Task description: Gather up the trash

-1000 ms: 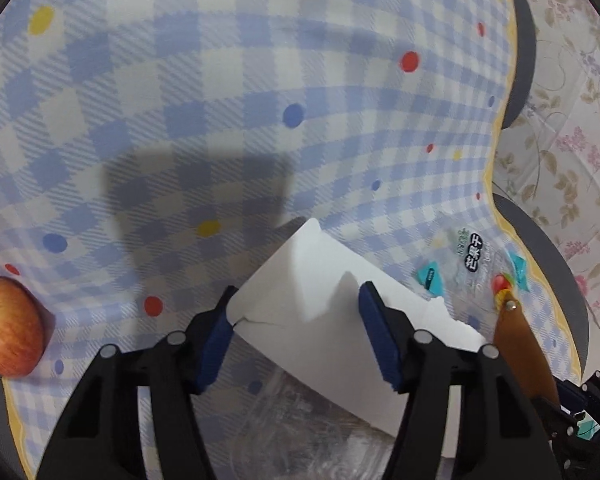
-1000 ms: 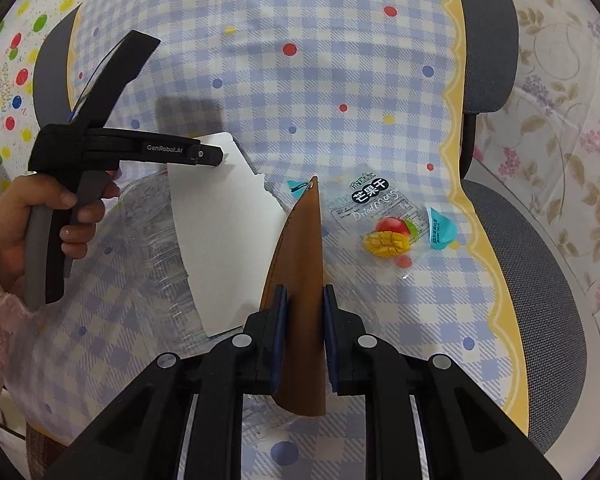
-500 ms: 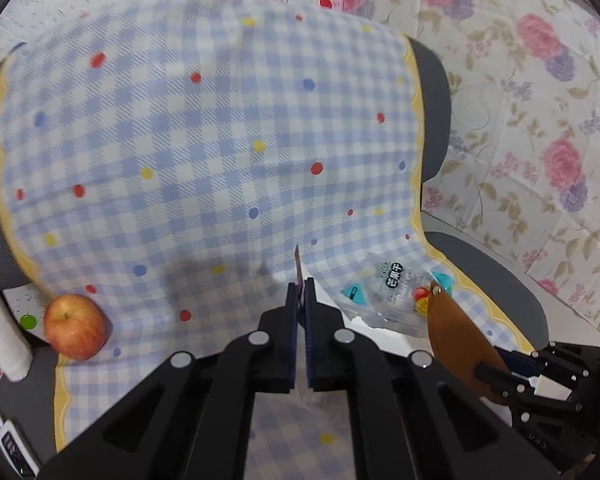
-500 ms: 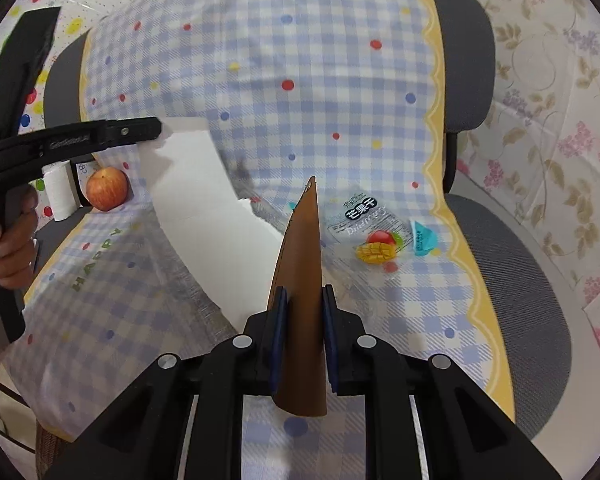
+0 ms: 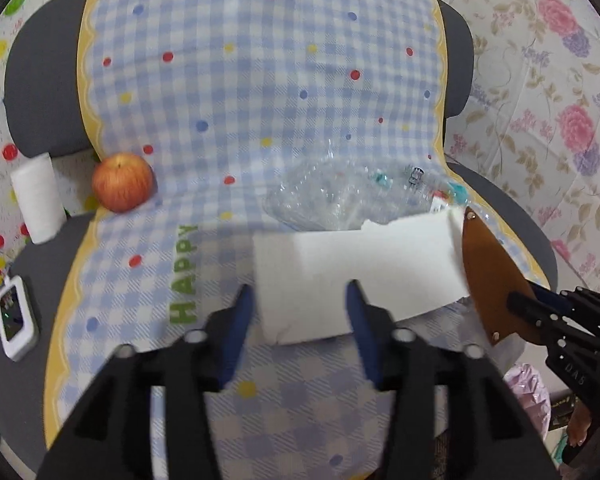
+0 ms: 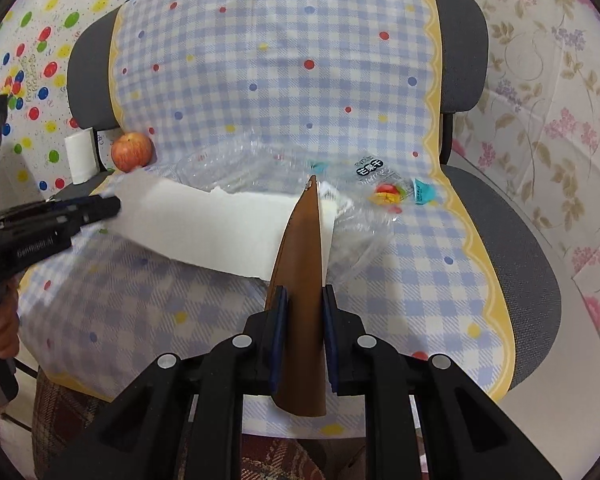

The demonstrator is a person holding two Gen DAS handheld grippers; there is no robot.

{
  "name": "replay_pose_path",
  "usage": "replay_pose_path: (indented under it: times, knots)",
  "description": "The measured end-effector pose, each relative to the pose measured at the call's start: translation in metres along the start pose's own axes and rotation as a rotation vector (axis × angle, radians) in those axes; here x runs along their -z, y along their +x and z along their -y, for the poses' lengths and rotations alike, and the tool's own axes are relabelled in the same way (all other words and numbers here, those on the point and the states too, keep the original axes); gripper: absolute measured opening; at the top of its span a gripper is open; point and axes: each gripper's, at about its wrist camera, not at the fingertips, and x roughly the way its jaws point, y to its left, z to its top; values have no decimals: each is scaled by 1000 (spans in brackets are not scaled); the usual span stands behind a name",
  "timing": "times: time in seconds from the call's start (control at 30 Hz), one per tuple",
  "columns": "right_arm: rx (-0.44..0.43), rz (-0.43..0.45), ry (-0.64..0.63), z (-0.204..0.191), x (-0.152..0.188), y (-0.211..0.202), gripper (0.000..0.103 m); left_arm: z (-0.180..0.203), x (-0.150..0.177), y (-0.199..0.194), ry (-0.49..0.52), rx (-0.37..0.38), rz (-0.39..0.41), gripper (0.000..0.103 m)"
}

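Nearest in the right wrist view, the right tongs [image 6: 303, 320] are clamped tight on a brown pointed card [image 6: 302, 280], which stands up between the blue pads with its tip pointing far.

The left tongs [image 5: 300, 320] stand wide apart in their own view, blue pads either side of the near edge of a torn white paper sheet [image 5: 360, 272]. Whether the pads actually touch the sheet cannot be told; in the right wrist view the tips of these tongs [image 6: 108, 208] sit right at the paper's [image 6: 220, 224] left end.

The paper hangs above a blue-and-white checked cloth [image 6: 400, 280] spread over an office chair [image 6: 520, 272], with its right end against the brown card.

Just beyond the paper lies a crumpled clear plastic bag [image 5: 320, 200], and to the right of that a mango snack wrapper [image 6: 384, 184] with teal corners, lying flat on the cloth.

Farther left, a red apple [image 5: 122, 188] rests at the cloth's edge, with a white roll [image 5: 38, 200] beside it on the chair seat. At the near left, a small white device [image 5: 16, 320] lies on the seat.
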Motion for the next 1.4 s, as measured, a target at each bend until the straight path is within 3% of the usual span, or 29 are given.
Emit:
replay_pose_path:
  times: [0.1,0.27,0.37,0.63,0.73,0.83,0.93,1.0,1.03,1.1,1.17,1.23,1.4]
  knots:
    - [-1,-7,8,-1,3,3,18,2,1,9,14,34,-38,55]
    - [5,-27,6,1,6,8,18,-4,-6,24,37,13,-50,56]
    - [0,-31,1,1,8,9,18,-13,-19,33,74,-1,-40,67]
    - [26,-27,-18,1,3,10,18,-17,-30,73,169,126,-117,70]
    - [31,-31,-19,3,3,10,18,-21,-34,78,164,181,-124,70]
    - [27,-34,-26,4,0,10,18,-11,-29,77,219,213,-153,69]
    - [55,-28,-32,8,-3,9,18,-2,-19,68,257,193,-142,57]
    - [62,-25,-18,12,-3,9,18,2,-12,58,257,165,-116,37]
    - [57,-25,-10,14,-3,8,18,7,-6,50,266,134,-88,35]
    - [65,-17,-5,15,-1,6,18,12,-1,40,281,69,-37,20]
    - [76,-4,-6,14,0,1,18,13,3,24,244,39,26,12]
    - [75,11,-1,13,3,-7,18,11,3,12,203,40,58,8]
    - [48,51,6,8,8,-32,18,23,19,-28,175,-163,246,4]
